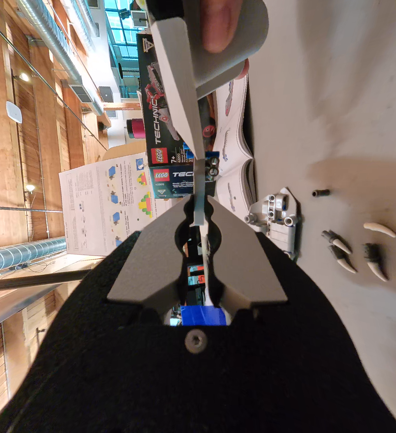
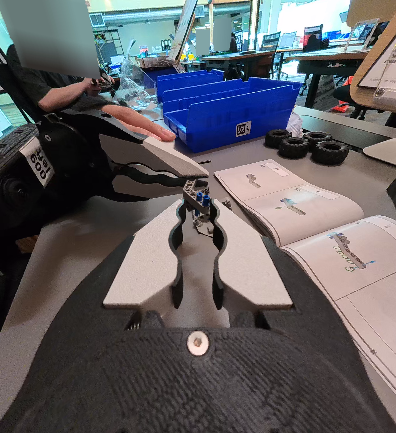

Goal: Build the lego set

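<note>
You are partway through: your right hand-held gripper (image 2: 198, 206) and left hand-held gripper (image 2: 201, 181) both pinch the grey beam (image 2: 195, 199) with blue pins, while white teeth (image 1: 356, 253) (at three o'clock on the tabletop (image 1: 332, 117)) and tyres (image 2: 307, 146) wait unattached.

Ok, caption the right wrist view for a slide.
Two handheld grippers grip one grey Technic beam with blue pins beside the open instruction booklet.

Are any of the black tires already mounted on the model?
No: all four black tires sit loose on the table beside the blue bin.
</note>
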`<move>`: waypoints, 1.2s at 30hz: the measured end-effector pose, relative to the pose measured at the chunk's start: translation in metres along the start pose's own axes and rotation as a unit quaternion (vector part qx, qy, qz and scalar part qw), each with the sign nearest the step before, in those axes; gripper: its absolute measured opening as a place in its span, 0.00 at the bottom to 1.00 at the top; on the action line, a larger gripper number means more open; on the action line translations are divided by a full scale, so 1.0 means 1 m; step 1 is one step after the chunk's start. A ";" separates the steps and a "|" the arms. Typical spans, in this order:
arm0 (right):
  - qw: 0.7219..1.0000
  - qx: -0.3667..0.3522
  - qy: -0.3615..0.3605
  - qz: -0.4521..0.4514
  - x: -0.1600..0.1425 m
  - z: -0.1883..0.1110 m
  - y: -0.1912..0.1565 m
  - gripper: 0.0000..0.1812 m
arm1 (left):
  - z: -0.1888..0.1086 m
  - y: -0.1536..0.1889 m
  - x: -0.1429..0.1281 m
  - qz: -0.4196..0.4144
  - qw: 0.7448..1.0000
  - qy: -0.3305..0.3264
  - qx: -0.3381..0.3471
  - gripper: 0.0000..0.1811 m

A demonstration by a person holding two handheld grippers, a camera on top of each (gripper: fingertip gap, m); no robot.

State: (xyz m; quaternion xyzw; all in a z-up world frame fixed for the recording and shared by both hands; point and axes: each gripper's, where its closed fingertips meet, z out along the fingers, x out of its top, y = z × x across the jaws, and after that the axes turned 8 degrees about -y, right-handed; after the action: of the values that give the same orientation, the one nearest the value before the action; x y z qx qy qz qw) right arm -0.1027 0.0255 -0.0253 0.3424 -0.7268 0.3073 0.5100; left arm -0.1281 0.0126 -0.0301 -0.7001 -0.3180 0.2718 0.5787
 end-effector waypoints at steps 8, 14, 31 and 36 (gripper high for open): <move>0.999 -0.018 -0.021 -0.022 -0.005 0.005 -0.001 0.15 | 0.004 0.002 -0.006 -0.017 1.000 0.004 -0.003 0.02; 1.000 0.008 0.020 0.009 0.004 -0.005 0.000 0.17 | -0.009 -0.009 0.010 -0.074 0.993 0.088 0.002 0.03; 0.970 0.166 0.132 0.118 0.029 -0.022 -0.023 0.09 | -0.015 -0.024 0.012 -0.168 0.976 0.140 0.000 0.02; 0.967 0.179 0.130 0.126 0.029 -0.019 -0.027 0.04 | -0.017 -0.026 0.017 -0.169 0.974 0.149 0.002 0.02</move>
State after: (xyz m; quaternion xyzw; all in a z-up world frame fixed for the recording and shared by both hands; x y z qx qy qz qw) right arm -0.0777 0.0195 0.0103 0.2907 -0.6249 0.5361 0.4873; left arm -0.1079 0.0178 -0.0021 -0.6675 -0.3415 0.0632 0.6586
